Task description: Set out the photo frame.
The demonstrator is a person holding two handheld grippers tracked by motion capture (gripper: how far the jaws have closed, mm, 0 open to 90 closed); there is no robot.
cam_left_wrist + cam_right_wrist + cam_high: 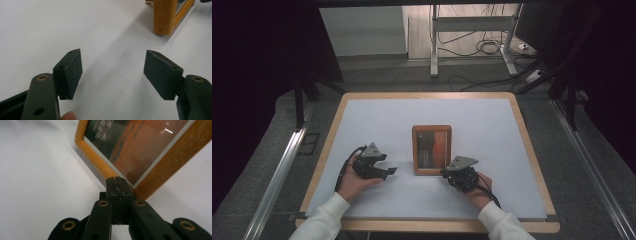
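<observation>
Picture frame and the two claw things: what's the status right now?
Left gripper open, empty, beside frame. Right gripper shut at picture frame corner. Frame on white table, nothing blocking.

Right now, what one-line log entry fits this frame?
scene: picture frame flat on table | left gripper: jaws open, beside frame | right gripper: jaws shut at frame's near corner

— What lies beyond the surface [377,120]?
— A white stand [472,30] on the floor, tangled cables [482,47] beneath it, and a power strip [534,76] to the right.
</observation>
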